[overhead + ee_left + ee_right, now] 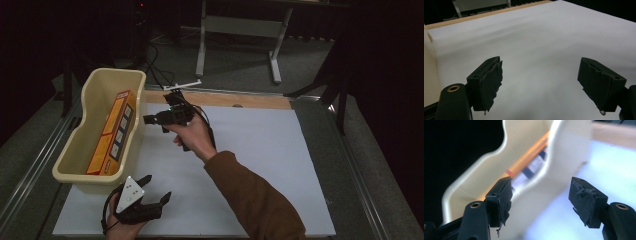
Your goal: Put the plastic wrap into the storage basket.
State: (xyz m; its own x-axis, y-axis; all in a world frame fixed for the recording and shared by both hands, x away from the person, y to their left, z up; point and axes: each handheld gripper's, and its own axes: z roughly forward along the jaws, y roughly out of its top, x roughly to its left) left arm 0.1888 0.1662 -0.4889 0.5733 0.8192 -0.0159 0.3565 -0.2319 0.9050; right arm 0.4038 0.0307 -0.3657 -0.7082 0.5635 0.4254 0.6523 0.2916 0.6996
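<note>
**Both grippers empty, box lying in the bin**

The left gripper (150,192) sits at the near edge of the white table sheet (260,165), jaws spread wide with nothing between them; its own view shows bare white sheet ahead, free right up to the wooden strip (220,99) along the far edge. Just beyond it stands the cream plastic bin (75,165), whose near wall is close to that gripper.

Farther in, the right gripper (152,119) is held above the sheet just beside the bin's right wall, pointing toward the bin. Its jaws stand wide apart and grip nothing. The orange box (112,132) lies inside the bin, leaning along the right wall, separated from the right gripper by that wall.

To the right of both hands the sheet is open all the way to its edge.

The right gripper view is blurred: the box shows there as an orange streak (529,157) behind the bin's rim, and its print cannot be read.
</note>
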